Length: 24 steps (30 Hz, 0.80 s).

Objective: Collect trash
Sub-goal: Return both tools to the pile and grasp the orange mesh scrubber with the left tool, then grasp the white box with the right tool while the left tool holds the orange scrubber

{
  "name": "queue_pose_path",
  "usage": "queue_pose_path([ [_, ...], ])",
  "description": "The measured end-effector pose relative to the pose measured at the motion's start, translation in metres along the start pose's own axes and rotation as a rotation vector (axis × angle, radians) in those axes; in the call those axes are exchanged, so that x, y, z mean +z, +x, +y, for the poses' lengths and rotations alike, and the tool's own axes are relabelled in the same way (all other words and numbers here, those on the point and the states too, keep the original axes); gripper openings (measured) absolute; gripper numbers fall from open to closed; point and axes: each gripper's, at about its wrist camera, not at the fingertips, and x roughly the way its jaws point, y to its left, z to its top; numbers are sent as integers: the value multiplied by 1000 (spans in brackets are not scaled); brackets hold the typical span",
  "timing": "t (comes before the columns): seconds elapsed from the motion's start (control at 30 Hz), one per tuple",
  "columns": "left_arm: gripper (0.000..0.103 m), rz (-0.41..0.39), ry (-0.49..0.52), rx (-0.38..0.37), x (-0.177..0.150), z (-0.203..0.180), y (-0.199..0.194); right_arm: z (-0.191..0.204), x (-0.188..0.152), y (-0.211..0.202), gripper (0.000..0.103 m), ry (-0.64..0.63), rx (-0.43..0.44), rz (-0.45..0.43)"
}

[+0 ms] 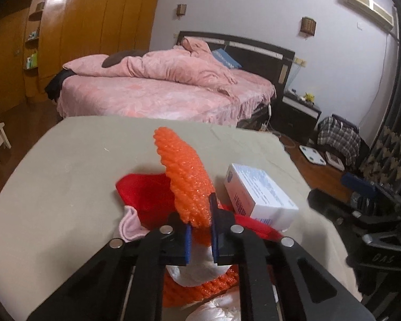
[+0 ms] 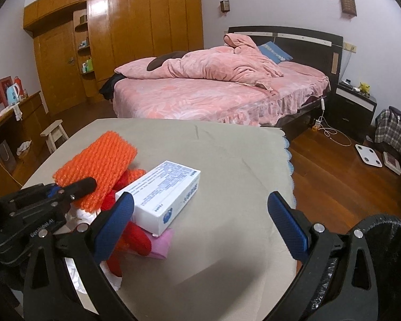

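My left gripper (image 1: 200,223) is shut on an orange foam net sleeve (image 1: 185,176) and holds it lifted above the table; it also shows in the right wrist view (image 2: 99,167), with the left gripper (image 2: 66,191) at the left. A white box with blue print (image 2: 164,194) lies on a red item (image 2: 135,236) and a pink item (image 2: 161,243); the box also shows in the left wrist view (image 1: 259,196). White crumpled plastic (image 1: 197,272) and more orange net (image 1: 216,285) lie under my left gripper. My right gripper (image 2: 200,216) is open and empty, just right of the box.
The table has a beige cloth (image 2: 227,155). Behind it stands a bed with pink bedding (image 2: 214,85), a wooden wardrobe (image 2: 120,34) and a small white stool (image 2: 54,133). A black bag-like rim (image 2: 387,240) sits at my right gripper's lower right.
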Motion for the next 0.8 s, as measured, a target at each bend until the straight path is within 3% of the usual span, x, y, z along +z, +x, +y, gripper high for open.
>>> queue_pose_path([
  [0.27, 11, -74, -28, 37, 17, 16, -24, 18, 6, 12, 97, 11, 30, 6],
  [0.5, 11, -55, -61, 54, 12, 36, -22, 39, 9, 34, 97, -5, 20, 40],
  [0.8, 11, -48, -54, 50, 7, 36, -20, 30, 0, 51, 97, 2, -47, 106],
])
